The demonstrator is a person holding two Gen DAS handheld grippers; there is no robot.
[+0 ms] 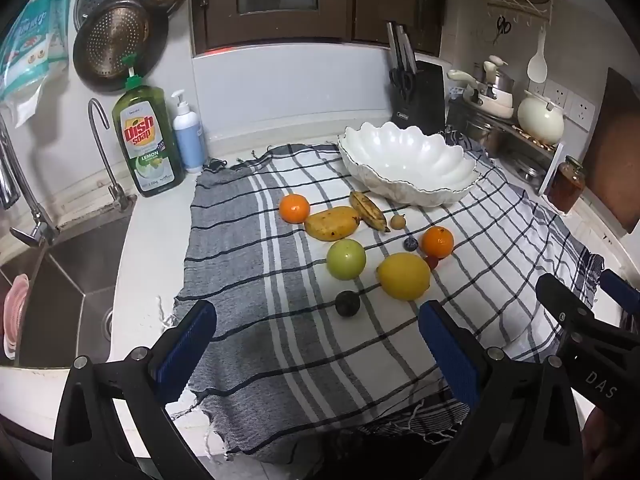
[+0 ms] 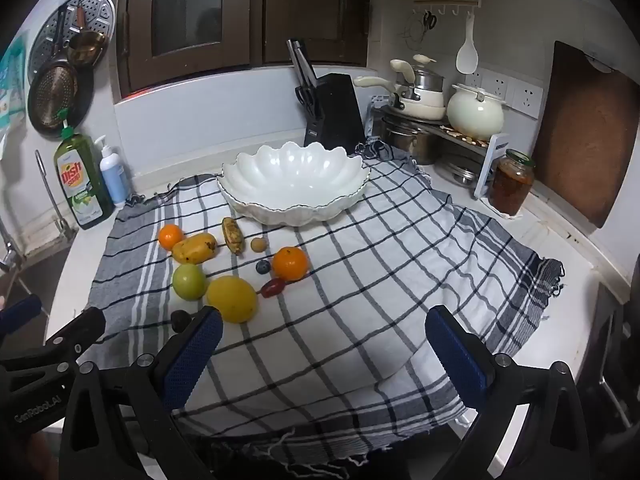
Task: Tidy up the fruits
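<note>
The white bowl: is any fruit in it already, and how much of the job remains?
Nothing is done: the white bowl is empty. Nothing is in hand: the left tongs and right tongs are open. All the fruit, such as the lemon and green apple, remains on the cloth.

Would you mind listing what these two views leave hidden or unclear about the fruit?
- Dark fruit: right wrist view, partly behind the right gripper's finger.
- Red fruit: left wrist view, mostly behind the yellow citrus.
- Small brown fruit: too small to identify.
</note>
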